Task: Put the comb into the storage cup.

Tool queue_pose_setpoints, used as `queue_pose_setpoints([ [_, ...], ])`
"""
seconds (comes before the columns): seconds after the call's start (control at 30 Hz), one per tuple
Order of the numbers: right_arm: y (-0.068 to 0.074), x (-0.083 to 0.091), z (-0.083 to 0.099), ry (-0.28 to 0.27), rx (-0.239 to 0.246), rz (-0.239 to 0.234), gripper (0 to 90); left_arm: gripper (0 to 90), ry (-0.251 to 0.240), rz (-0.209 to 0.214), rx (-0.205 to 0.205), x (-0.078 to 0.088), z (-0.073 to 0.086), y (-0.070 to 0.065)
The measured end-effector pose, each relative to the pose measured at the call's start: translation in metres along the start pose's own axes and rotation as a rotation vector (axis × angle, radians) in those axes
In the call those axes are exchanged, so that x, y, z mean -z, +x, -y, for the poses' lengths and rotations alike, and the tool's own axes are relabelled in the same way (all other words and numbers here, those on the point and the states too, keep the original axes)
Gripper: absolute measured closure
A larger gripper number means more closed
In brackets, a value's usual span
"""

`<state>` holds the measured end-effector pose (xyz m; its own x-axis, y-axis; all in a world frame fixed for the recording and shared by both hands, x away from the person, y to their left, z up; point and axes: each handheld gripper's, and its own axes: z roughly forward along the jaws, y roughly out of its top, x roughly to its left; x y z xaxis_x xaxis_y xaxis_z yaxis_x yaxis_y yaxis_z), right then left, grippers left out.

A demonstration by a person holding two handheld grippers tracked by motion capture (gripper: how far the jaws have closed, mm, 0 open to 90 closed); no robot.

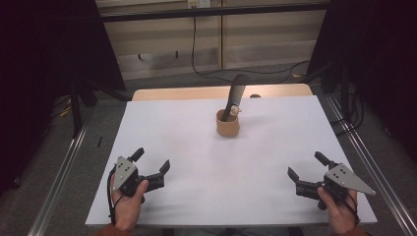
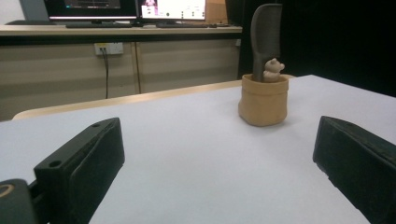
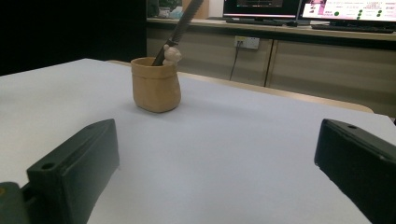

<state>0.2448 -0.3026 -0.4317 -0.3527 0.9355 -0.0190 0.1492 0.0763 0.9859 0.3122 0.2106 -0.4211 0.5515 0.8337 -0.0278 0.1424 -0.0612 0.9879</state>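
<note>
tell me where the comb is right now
In the high view the dark comb stands in the tan cup beside a small bear figure, at the table's far middle, ahead of both open grippers.

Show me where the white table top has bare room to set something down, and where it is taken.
Bare: the wide stretch of the white table top between the left gripper and the right gripper, and both sides of the tan cup. Taken: the far middle, where the cup holds a dark comb and a small bear figure, and the near corners by the hands.
</note>
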Motion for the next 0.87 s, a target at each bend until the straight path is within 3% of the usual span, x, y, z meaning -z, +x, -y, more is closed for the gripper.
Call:
queue_pose_setpoints([
  [0.13,0.0,0.0,0.0,0.003,-0.001,-0.001,0.0,2.1,-0.001,-0.016,0.003,0.004,0.003,0.003],
  [0.23,0.0,0.0,0.0,0.004,-0.004,0.002,0.0,2.0,0.01,-0.06,0.006,0.007,0.006,0.005],
  [0.3,0.0,0.001,0.0,0.001,0.0,0.001,0.0,2.0,0.019,-0.044,0.016,0.008,0.008,0.005],
  [0.57,0.0,0.001,0.001,0.006,-0.001,0.004,0.0,2.1,0.077,-0.035,-0.021,0.004,0.014,0.002],
  [0.7,-0.001,0.0,0.001,0.006,-0.002,0.006,0.0,2.1,0.039,-0.025,-0.016,0.002,0.01,0.002],
  [0.87,-0.001,0.0,0.001,0.008,0.001,0.009,0.0,2.1,0.043,-0.024,-0.009,0.003,0.01,0.003],
])
